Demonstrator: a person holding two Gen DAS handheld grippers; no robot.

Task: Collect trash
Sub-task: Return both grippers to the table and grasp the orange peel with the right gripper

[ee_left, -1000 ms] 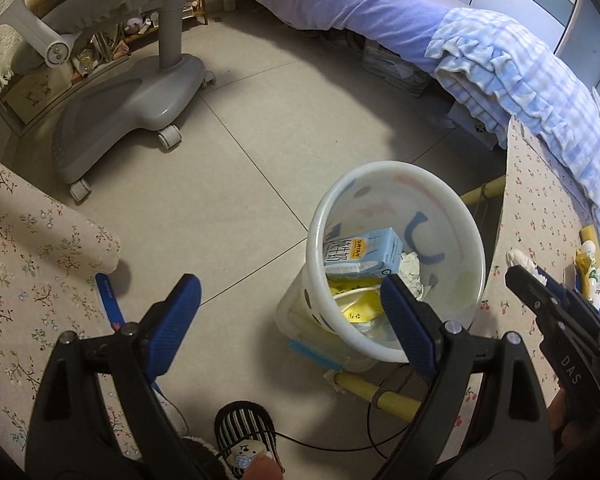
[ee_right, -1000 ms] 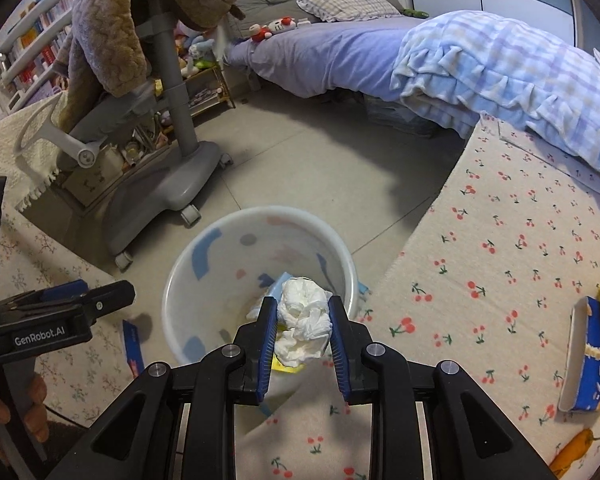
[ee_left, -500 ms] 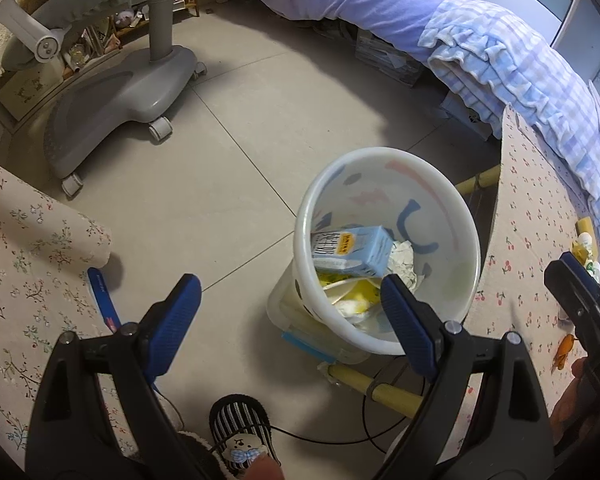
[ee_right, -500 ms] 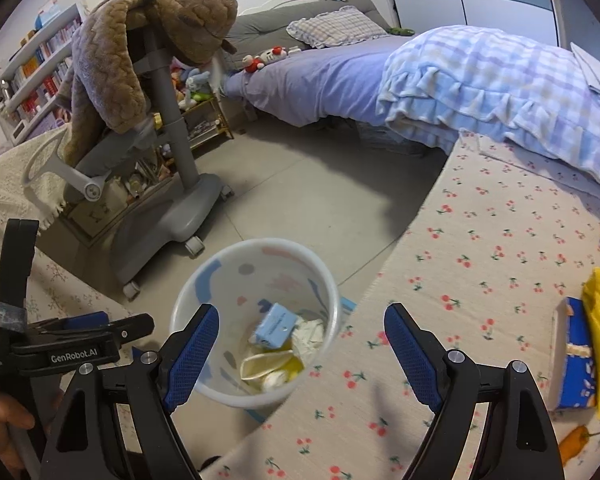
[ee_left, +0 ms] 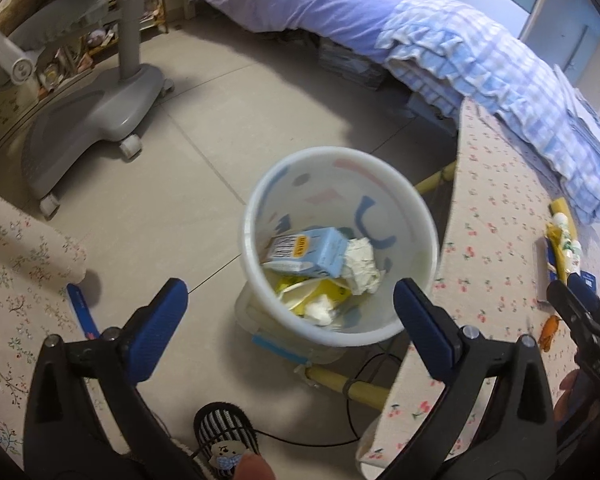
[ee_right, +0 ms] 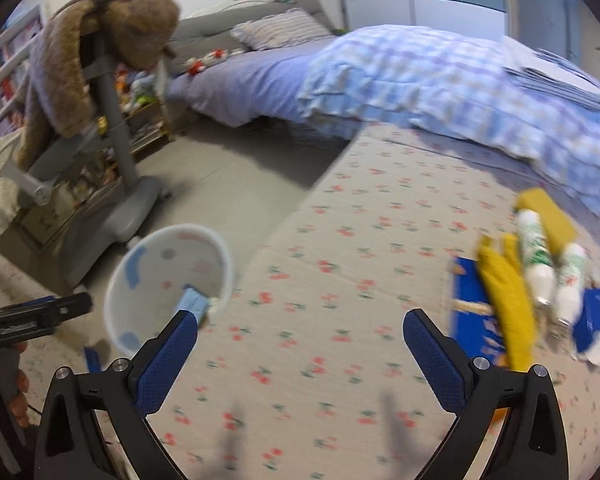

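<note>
1. Beside the table's left edge, the white plastic waste bin point(ee_left: 340, 248) on the floor holds a light-blue carton point(ee_left: 308, 254) and the crumpled white tissue point(ee_left: 362, 266) the right gripper point(ee_right: 300, 344) gripped a second ago.
2. Both the left gripper point(ee_left: 290, 312) and the right have just been opening; nothing sits between either's jaws.
3. Only the right wrist view shows the yellow cloth point(ee_right: 508, 300) and white bottles point(ee_right: 536, 256) near the cherry-print table's point(ee_right: 340, 280) right edge.

Barcode and an orange label on the light blue carton point(ee_left: 308, 254) in the white bin point(ee_left: 424, 216), print too small to read; white lettering on the black tool point(ee_right: 18, 326) at the left edge of the right wrist view, too blurred to read. No other legible text anywhere.
</note>
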